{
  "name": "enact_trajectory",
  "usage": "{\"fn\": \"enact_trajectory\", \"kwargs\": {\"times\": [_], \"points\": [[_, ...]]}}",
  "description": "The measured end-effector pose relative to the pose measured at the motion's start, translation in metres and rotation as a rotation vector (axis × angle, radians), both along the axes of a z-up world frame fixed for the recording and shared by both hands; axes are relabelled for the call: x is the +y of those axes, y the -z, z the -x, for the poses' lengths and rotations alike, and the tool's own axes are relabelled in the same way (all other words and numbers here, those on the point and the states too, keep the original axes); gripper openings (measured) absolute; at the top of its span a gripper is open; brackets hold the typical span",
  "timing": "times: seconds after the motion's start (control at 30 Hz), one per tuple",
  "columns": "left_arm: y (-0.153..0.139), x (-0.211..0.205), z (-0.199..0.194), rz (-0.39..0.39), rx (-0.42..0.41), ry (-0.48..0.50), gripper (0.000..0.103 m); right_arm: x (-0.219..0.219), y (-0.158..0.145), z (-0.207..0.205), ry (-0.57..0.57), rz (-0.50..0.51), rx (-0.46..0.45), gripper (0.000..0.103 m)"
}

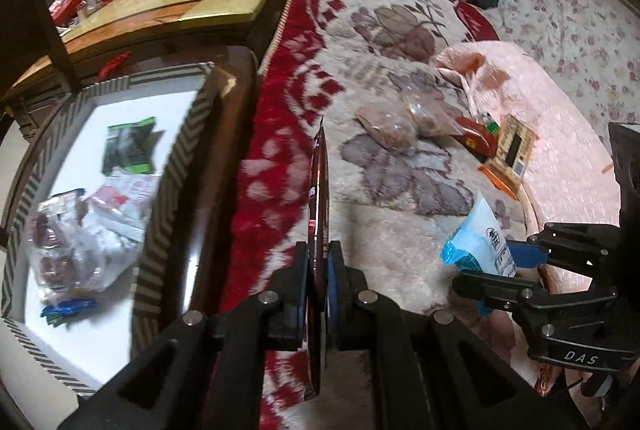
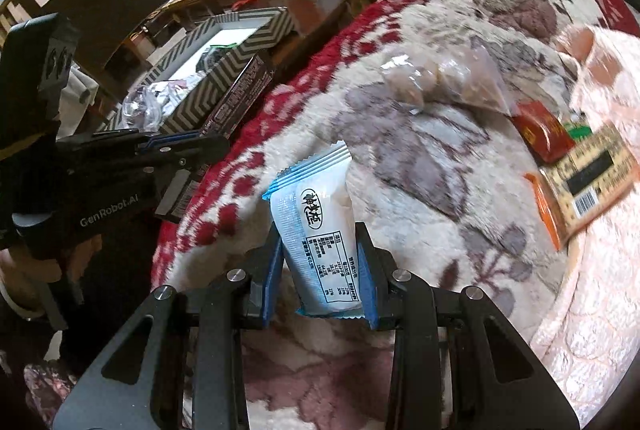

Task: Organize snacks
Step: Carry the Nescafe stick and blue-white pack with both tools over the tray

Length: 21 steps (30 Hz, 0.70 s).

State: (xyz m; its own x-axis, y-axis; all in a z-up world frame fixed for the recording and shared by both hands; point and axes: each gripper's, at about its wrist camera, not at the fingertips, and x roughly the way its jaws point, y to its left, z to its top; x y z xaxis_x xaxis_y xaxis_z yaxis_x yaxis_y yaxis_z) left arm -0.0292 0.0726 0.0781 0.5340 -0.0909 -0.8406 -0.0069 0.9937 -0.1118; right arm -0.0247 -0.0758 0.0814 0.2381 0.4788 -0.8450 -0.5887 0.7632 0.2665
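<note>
My left gripper (image 1: 319, 262) is shut on a thin dark red snack packet (image 1: 320, 182), which I see edge-on above the red-and-cream blanket (image 1: 400, 262). My right gripper (image 2: 320, 262) is shut on a blue-and-white snack packet (image 2: 316, 222), held upright over the blanket. In the left wrist view the right gripper (image 1: 500, 266) and its packet (image 1: 476, 238) sit at the lower right. The right wrist view shows the left gripper (image 2: 216, 148) at the left with its dark packet (image 2: 240, 98) broadside. A zigzag-patterned box (image 1: 176, 158) to the left holds several snacks.
On the blanket lie clear bags of nuts (image 1: 404, 122), a red packet (image 1: 476, 138) and a beige barcoded packet (image 1: 512, 150), beside a pink quilt (image 1: 568, 166). The box (image 2: 224, 70) rests on a dark wooden stand (image 1: 240, 102). A wooden table (image 1: 168, 2) stands behind.
</note>
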Motion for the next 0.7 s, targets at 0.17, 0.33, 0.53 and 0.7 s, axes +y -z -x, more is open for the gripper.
{"fn": "enact_trajectory", "kwargs": {"times": [0.17, 0.33, 0.53, 0.7], "points": [[-0.007, 0.014, 0.004, -0.013, -0.021, -0.039, 0.010, 0.016, -0.007, 0.000, -0.028, 0.002, -0.011, 0.032], [-0.014, 0.029, 0.009, -0.024, -0.039, -0.077, 0.010, 0.035, -0.013, -0.002, -0.059, 0.003, -0.018, 0.032], [-0.021, 0.048, 0.014, -0.038, -0.058, -0.126, 0.010, 0.060, -0.021, -0.001, -0.101, 0.002, -0.031, 0.032], [-0.026, 0.065, 0.019, -0.038, -0.071, -0.168, 0.010, 0.082, -0.028, -0.002, -0.135, -0.003, -0.036, 0.032]]}}
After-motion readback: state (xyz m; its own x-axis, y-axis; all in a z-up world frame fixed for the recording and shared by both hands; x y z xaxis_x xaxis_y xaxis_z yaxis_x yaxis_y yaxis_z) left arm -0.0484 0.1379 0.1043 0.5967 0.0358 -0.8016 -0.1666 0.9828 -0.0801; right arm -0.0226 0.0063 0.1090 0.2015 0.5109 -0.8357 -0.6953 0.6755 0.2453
